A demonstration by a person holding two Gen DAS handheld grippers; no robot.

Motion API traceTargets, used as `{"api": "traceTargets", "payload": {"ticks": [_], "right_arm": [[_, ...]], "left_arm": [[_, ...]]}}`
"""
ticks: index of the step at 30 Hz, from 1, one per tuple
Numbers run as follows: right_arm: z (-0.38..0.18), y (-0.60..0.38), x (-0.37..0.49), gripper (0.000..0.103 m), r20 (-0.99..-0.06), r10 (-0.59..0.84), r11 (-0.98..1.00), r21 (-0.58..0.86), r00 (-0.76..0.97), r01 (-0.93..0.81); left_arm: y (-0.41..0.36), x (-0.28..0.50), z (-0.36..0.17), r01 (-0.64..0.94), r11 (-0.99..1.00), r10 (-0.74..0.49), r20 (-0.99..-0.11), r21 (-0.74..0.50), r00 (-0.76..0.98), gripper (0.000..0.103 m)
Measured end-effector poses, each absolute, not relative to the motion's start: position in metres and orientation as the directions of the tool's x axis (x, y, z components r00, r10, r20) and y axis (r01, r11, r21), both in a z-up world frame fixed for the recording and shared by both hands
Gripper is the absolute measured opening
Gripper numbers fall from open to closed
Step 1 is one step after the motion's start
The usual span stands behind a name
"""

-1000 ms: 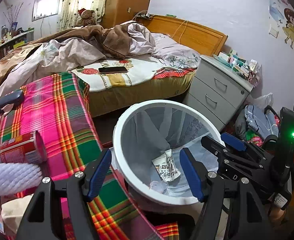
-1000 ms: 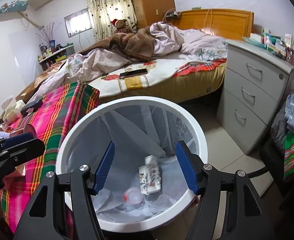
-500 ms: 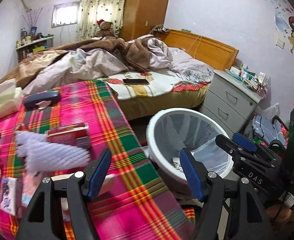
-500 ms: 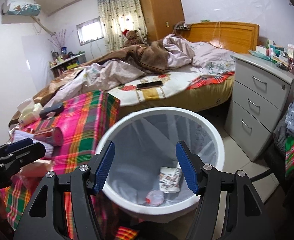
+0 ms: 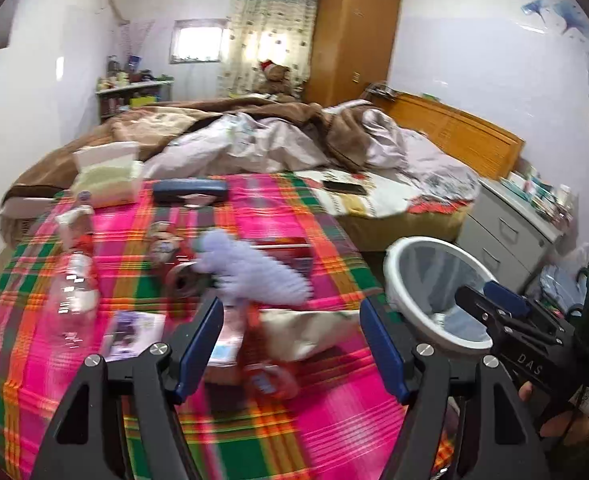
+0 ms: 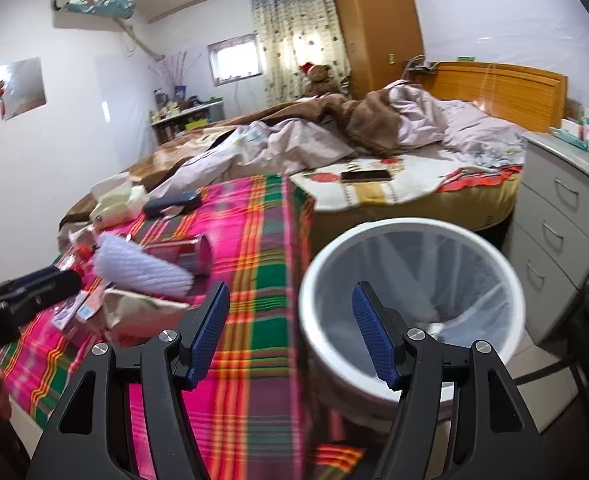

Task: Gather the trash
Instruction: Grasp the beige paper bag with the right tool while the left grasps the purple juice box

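Observation:
My left gripper point(image 5: 292, 344) is open and empty above the plaid-covered table point(image 5: 334, 420). Below and ahead of it lie several pieces of trash: a beige paper bag point(image 5: 314, 330), a flat wrapper point(image 5: 134, 330), a clear plastic bottle point(image 5: 74, 280), a red can point(image 5: 286, 250) on its side and a pale lavender foam sleeve point(image 5: 254, 272). My right gripper point(image 6: 290, 336) is open and empty between the table edge and the white lined bin point(image 6: 414, 280), which also shows in the left wrist view point(image 5: 434, 288). The foam sleeve point(image 6: 142, 268) and can point(image 6: 190, 254) show at left.
A tissue box point(image 5: 110, 178) and a dark case point(image 5: 190, 191) sit at the table's far end. An unmade bed point(image 5: 294, 140) with a phone point(image 5: 344, 187) lies behind. A grey drawer unit point(image 6: 562, 232) stands right of the bin.
Both grippers have swung left from the bin toward the table. The left one, which looked into the bin, is now over the trash on the plaid cloth. Both stayed open.

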State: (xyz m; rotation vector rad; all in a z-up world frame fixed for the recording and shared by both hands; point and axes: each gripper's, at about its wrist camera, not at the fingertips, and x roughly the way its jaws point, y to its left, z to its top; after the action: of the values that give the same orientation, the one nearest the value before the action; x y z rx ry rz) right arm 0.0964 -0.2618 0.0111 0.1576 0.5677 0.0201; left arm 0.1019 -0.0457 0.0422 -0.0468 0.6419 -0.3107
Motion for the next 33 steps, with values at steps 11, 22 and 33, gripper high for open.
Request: {"api": "traceTargets", "payload": {"ticks": [11,22,33], "right_arm": [[-0.001,-0.210,0.109,0.065,-0.554,0.180,0.983,0.129,0.813,-0.130],[-0.013,-0.181,0.128,0.065,-0.586,0.331,0.935,0.099,0.740,-0.340],[-0.018,-0.181,0.122,0.065,-0.644,0.415,0.888,0.133,0.643,-0.440]], "left_arm": [[0.026,0.102,0.021,0.112,0.982,-0.185,-0.619,-0.154,0.764,0.073],[0.054,0.118,-0.007,0.071,0.983,-0.170,-0.683,-0.170,0.710,0.073],[0.058,0.137,-0.029,0.064,0.981,-0.179,-0.730,-0.183,0.660,0.073]]}}
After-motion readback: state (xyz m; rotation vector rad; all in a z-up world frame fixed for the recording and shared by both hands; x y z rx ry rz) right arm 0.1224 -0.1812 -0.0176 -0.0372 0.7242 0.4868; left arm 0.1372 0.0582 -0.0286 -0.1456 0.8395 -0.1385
